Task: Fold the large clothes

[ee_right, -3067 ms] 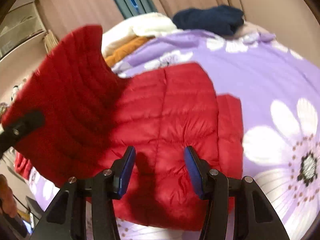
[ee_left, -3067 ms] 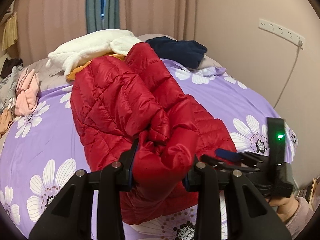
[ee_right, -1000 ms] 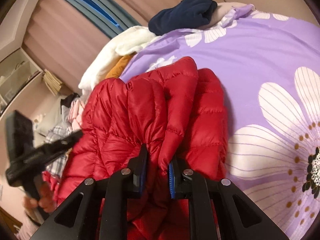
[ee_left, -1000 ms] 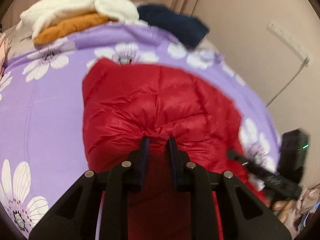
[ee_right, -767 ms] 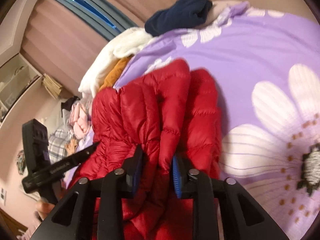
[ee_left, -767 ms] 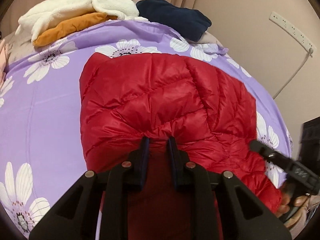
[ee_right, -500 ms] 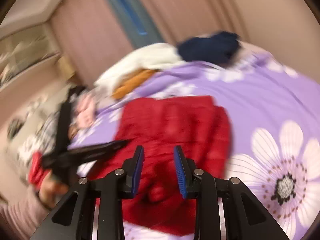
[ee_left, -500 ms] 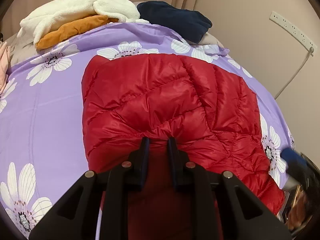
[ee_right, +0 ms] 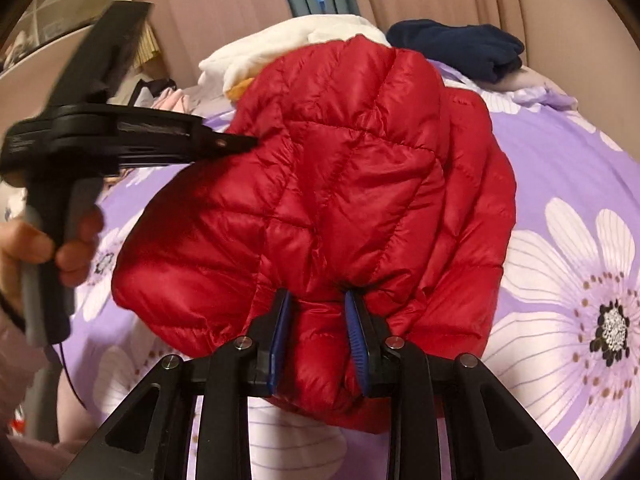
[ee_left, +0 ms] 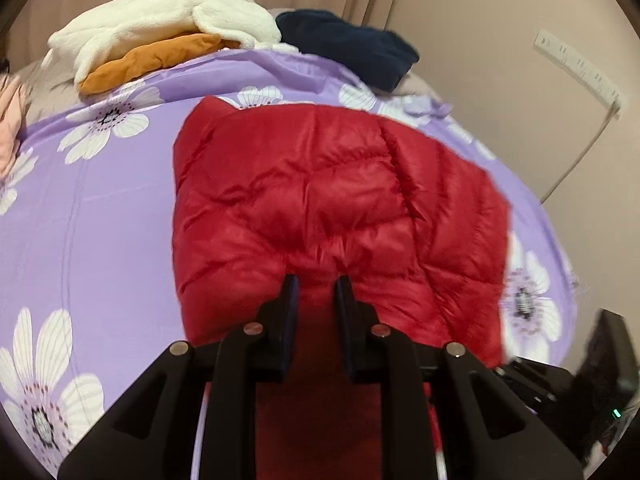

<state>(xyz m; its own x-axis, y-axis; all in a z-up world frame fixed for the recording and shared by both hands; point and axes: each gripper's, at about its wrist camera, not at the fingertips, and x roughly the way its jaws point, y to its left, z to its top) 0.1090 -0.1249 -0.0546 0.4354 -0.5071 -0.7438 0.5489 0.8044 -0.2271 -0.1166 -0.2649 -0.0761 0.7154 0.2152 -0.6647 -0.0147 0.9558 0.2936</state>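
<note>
Lying on the purple floral bedspread (ee_left: pixel 100 216), the red quilted down jacket (ee_left: pixel 320 200) occupies the middle of the bed, folded into a compact bundle with its near edge gathered toward the cameras. The left gripper (ee_left: pixel 316 292) is clamped on a bunched fold of that near edge; its two fingers stand close together with red fabric pinched between them and creases radiating from the pinch. The right gripper (ee_right: pixel 316 312) grips a thicker roll of the same jacket (ee_right: pixel 340 184) at a neighbouring point of the edge; its blue-padded fingers (ee_right: pixel 280 328) press into the padding on both sides, the fabric bulging between and below them. In the right wrist view the left gripper (ee_right: pixel 236 143) enters from the left side, its tips meeting the jacket's edge, held by a hand (ee_right: pixel 44 248). Behind the jacket, at the far end of the bed, a white fleece garment (ee_left: pixel 160 28) rests on an orange garment (ee_left: pixel 152 60), and a dark navy garment (ee_left: pixel 352 48) lies just beside them. A white power strip (ee_left: pixel 576 72) is mounted on the wall to the right, its cable hanging down.
</note>
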